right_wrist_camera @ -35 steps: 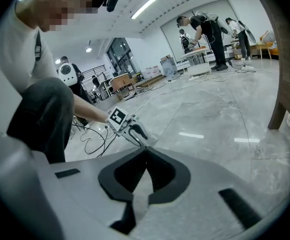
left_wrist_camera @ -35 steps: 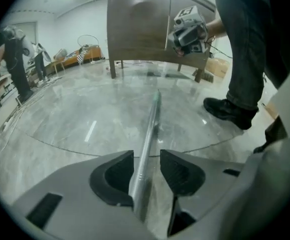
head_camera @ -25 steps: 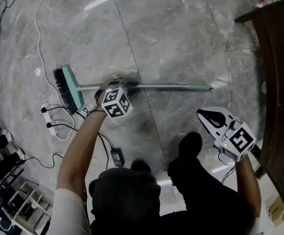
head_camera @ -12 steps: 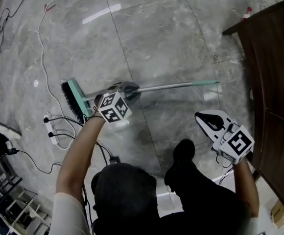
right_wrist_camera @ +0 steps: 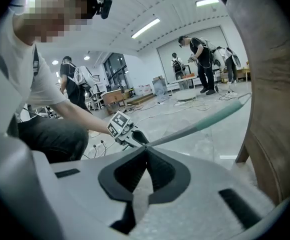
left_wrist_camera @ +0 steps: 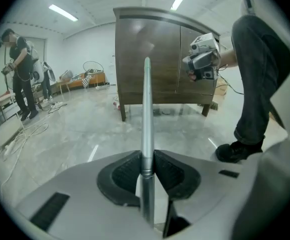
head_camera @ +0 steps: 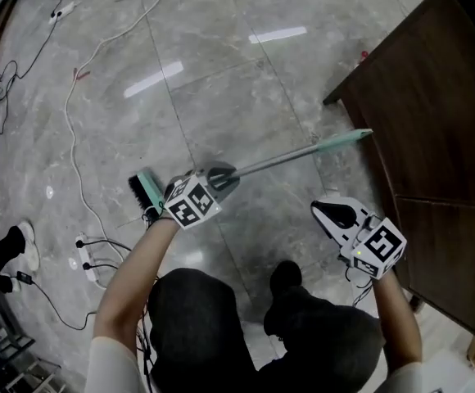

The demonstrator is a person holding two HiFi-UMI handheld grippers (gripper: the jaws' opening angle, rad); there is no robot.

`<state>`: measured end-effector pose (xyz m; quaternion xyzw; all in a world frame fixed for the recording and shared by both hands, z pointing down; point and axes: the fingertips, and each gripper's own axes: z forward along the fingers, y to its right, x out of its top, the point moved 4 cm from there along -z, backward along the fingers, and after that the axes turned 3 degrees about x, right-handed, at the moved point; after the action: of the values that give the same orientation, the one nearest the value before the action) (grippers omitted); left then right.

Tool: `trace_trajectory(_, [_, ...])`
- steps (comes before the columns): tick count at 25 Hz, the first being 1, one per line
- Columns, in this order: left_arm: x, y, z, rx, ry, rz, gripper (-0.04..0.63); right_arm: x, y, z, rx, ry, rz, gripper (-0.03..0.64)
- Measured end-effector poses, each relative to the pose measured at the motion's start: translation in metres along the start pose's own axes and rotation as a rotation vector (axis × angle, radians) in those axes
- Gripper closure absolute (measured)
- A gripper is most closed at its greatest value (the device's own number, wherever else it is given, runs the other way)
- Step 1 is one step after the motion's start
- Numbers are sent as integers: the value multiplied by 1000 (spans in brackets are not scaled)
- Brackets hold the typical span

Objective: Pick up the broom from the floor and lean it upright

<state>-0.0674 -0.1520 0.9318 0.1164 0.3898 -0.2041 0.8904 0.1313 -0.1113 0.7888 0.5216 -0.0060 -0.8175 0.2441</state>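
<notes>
Grey floor (head_camera: 246, 80); L tongs (head_camera: 223, 176) just closed on broom (head_camera: 291, 158) handle.

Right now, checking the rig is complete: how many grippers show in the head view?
2. The left gripper clamps the broom handle near its brush head; the right gripper hangs shut and empty beside the wooden cabinet. None hidden.

The head view looked steeply down from above onto the floor (head_camera: 221, 72). The left gripper view sat close behind its jaws, facing the cabinet (left_wrist_camera: 130, 59) along the broom handle (left_wrist_camera: 147, 114) (the right gripper view caught that handle sidelong, farther off).
</notes>
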Motion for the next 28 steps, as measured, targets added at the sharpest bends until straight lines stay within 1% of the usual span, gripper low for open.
trace_trajectory(7, [71, -3, 5, 4, 77, 5, 515, 44, 13, -34, -64, 69, -28, 617])
trace_trajectory(14, [130, 3, 10, 3, 201, 2, 515, 77, 15, -69, -140, 91, -79, 616])
trace_trajectory(19, [173, 11, 10, -11, 280, -41, 515, 92, 12, -92, -187, 110, -89, 617])
trace_trajectory(24, [222, 16, 15, -19, 357, -85, 515, 100, 7, -112, -225, 132, -77, 615])
trace_trajectory(28, [262, 18, 21, -26, 401, -112, 515, 109, 9, -127, -254, 138, -88, 616])
